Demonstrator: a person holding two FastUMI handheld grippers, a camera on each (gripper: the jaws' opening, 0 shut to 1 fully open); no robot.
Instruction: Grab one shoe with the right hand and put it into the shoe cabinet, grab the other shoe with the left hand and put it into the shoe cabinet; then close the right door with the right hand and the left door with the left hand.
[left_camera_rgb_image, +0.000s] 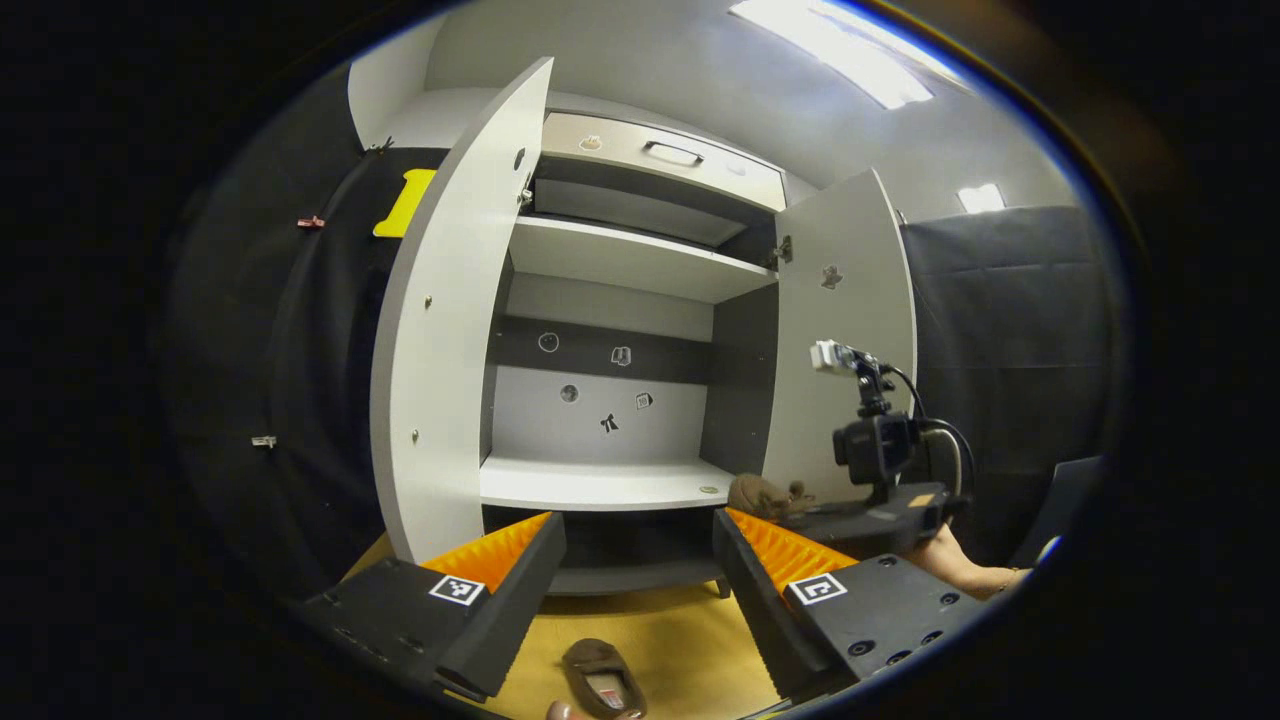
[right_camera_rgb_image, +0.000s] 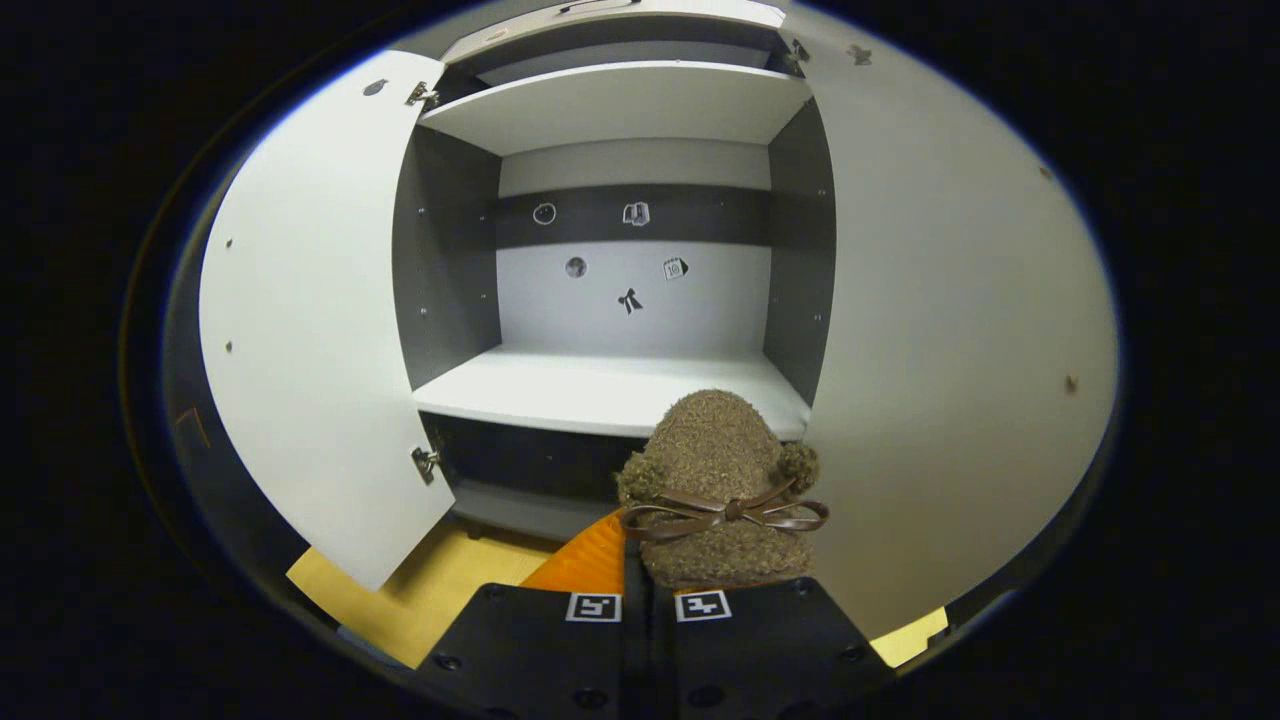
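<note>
Before the open cabinet (right_camera_rgb_image: 610, 390), shoe (right_camera_rgb_image: 715, 470) toe-first

Bright light comes from long white ceiling lamps (left_camera_rgb_image: 835, 50) up high, and they glare a little in the left gripper view. The white wooden shoe cabinet (left_camera_rgb_image: 620, 260) looks well lit, but it is dark under its shelves. Both views are sharp in the middle. Straight edges bend round near the sides, like the flat white cabinet door (right_camera_rgb_image: 310, 330).
</note>
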